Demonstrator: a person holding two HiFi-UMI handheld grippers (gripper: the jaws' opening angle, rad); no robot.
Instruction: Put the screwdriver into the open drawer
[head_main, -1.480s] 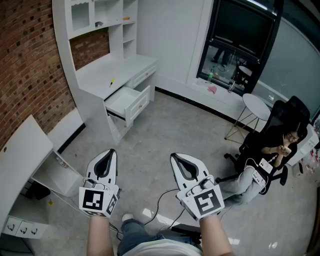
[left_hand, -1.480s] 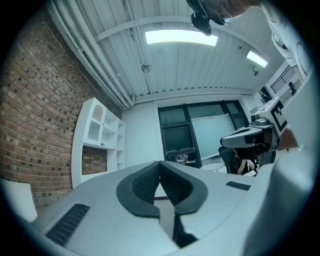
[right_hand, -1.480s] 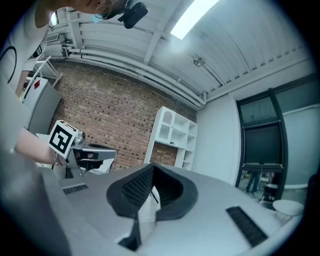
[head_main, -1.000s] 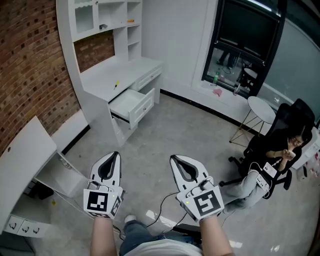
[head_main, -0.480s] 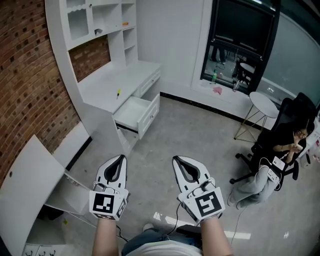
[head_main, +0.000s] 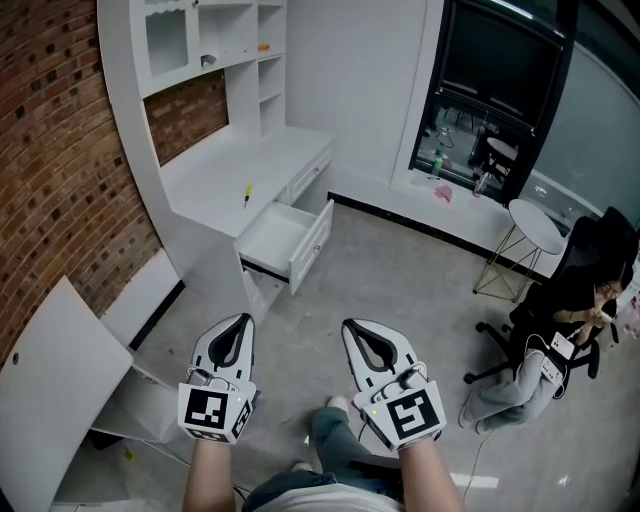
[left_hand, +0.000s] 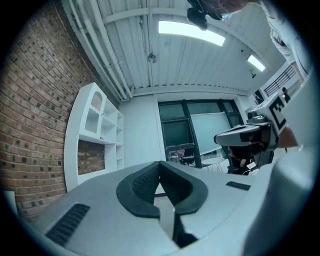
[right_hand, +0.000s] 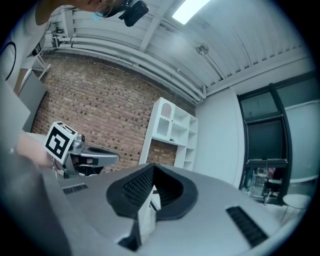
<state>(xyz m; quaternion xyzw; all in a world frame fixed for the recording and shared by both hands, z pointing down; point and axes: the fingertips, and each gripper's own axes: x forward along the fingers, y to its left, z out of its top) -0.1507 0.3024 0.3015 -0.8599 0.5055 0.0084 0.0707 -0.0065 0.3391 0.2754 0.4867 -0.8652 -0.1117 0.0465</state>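
Nearest, the left gripper (head_main: 236, 324) and the right gripper (head_main: 356, 328) are held side by side, level over the grey speckled floor (head_main: 400, 285). Both have their black ribbed fingers (left_hand: 142, 182) clenched on nothing, which suits carrying them across the room with no work yet in reach. Well beyond them, the white pull-out drawer (head_main: 276, 236) stands open and looks bare, ready to receive the tool. Just past it, the small yellow-handled screwdriver (head_main: 247, 193) lies on the white desk surface (head_main: 205, 175), near the edge above the drawer. It is untouched and well apart from both grippers, so the approach seems the step in hand.
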